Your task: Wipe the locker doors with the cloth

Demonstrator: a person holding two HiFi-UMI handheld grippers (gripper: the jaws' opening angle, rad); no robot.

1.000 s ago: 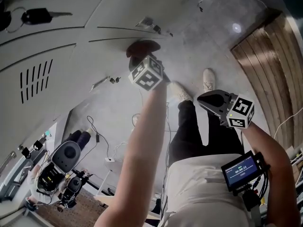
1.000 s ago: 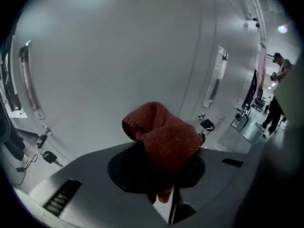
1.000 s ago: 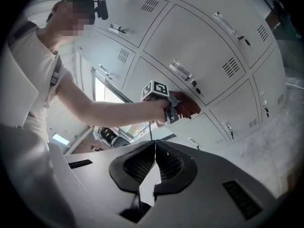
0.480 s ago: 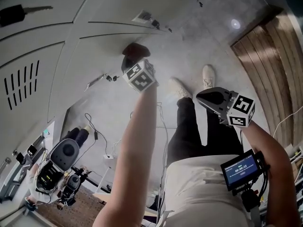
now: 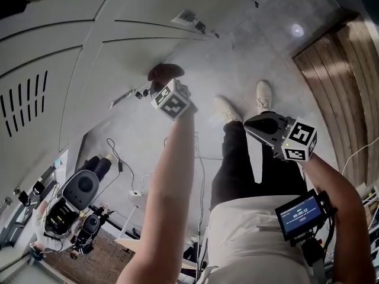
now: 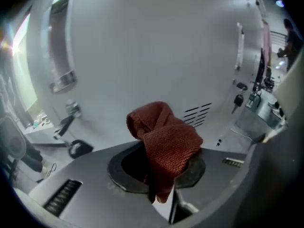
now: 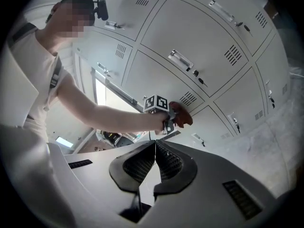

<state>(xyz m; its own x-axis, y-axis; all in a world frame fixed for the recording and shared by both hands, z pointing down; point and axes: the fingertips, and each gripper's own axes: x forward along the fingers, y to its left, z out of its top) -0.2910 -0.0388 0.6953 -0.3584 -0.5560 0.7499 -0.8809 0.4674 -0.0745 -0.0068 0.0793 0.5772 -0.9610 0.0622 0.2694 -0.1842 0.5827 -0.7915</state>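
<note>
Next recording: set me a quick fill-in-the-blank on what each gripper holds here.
The left gripper is shut on a crumpled ____ woven cloth. The right gripper has its fingers shut on ____. Of the two grippers, the ____ one is nearer the pale grey metal locker doors.
Missing words: red; nothing; left.

Left arm (image 5: 172, 182) reaching forward at full stretch, bare, elbow nearly straight; left claw (image 5: 161, 83) sitting at its far end, jaws clamping down on a bunched red cloth (image 6: 166, 137); its marker cube (image 5: 172, 99) facing up toward the head camera; right forearm (image 5: 334, 188) bending in close beside the torso; right claw (image 5: 262, 125) pointing forward and leftward, hanging well apart from the left one; its jaws meeting tip to tip, gripping nothing.
</note>
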